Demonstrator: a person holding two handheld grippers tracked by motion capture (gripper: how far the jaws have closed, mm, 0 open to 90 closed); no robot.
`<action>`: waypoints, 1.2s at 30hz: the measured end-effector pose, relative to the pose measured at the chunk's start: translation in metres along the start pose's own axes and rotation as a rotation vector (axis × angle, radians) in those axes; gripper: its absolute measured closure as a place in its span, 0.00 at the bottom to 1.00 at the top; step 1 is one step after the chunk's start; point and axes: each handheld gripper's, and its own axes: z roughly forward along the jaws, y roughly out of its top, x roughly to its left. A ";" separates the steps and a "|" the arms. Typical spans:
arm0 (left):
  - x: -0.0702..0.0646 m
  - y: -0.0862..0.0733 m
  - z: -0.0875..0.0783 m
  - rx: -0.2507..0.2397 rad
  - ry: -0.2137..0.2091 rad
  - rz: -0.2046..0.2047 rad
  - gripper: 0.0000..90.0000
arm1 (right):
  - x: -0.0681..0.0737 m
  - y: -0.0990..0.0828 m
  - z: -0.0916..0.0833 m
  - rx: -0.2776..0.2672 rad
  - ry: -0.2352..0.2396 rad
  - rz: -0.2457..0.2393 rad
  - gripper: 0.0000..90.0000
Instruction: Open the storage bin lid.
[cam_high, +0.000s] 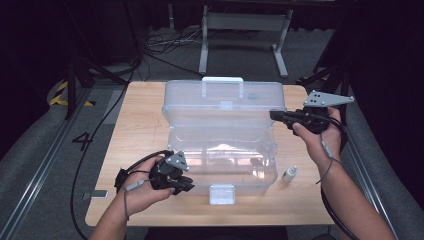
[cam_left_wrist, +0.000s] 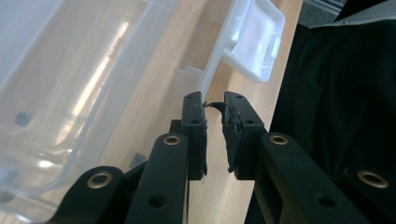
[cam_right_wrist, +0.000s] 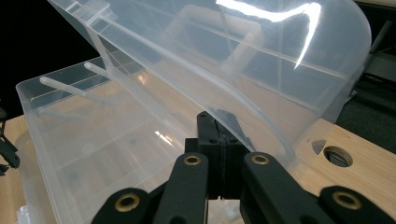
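Note:
A clear plastic storage box (cam_high: 220, 165) stands on the wooden table (cam_high: 135, 130) with its lid (cam_high: 225, 100) raised. My right gripper (cam_high: 274, 115) is at the lid's right edge. In the right gripper view its jaws (cam_right_wrist: 218, 119) are shut on the thin rim of the lid (cam_right_wrist: 233, 51), above the box's tub (cam_right_wrist: 93, 140). My left gripper (cam_high: 187, 186) lies at the box's front left corner. Its jaws (cam_left_wrist: 214, 103) stand slightly apart with nothing between them, just in front of the box's rim (cam_left_wrist: 212, 70) and near the white latch (cam_left_wrist: 254, 42).
A small white dropper bottle (cam_high: 290, 174) lies on the table right of the box. The front latch (cam_high: 222, 194) hangs off the box's front wall. The lid's handle (cam_high: 222, 80) is at the back. A round hole (cam_right_wrist: 337, 156) is in the tabletop.

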 end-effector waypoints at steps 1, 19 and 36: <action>-0.001 0.001 0.002 0.006 -0.005 0.001 0.88 | -0.001 0.000 0.000 0.001 0.004 0.002 1.00; -0.004 0.009 -0.003 -0.003 0.055 0.042 0.76 | -0.002 0.002 0.001 0.003 0.007 0.012 1.00; 0.005 0.007 0.023 0.127 0.061 0.029 0.83 | -0.005 0.004 0.003 -0.004 0.003 0.021 1.00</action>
